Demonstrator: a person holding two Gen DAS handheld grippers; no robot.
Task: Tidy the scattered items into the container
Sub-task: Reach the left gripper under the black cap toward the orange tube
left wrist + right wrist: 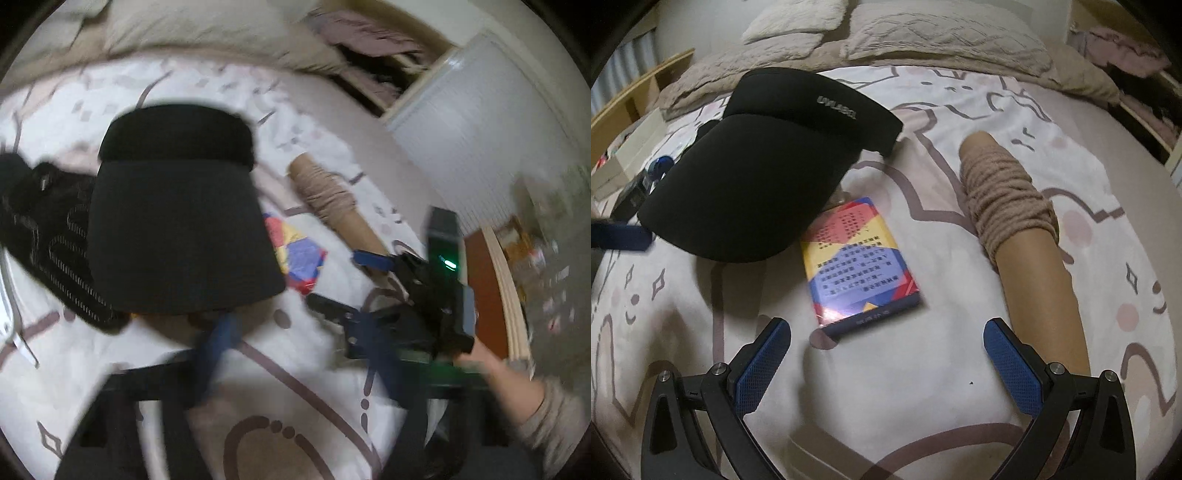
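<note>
A black sun visor [177, 221] [750, 184] lies on the patterned bed sheet, its brim partly over a colourful card box [860, 262] [299, 258]. To the right lies a tan tube wound with beige yarn [1008, 210] [325, 195]. My left gripper [291, 325] is blurred, its blue fingers [218, 343] at the brim's near edge with sheet showing between them. One of its fingers [620, 236] shows beside the brim in the right wrist view. My right gripper [886, 328] [351, 284] stands open just short of the box, holding nothing.
A black lace garment [48, 229] lies left of the visor. Pillows and a beige quilt [923, 40] fill the head of the bed. A white wardrobe door [480, 122] and wooden bed rail [506, 291] stand on the right. A hand and sleeve [517, 387] hold the right gripper.
</note>
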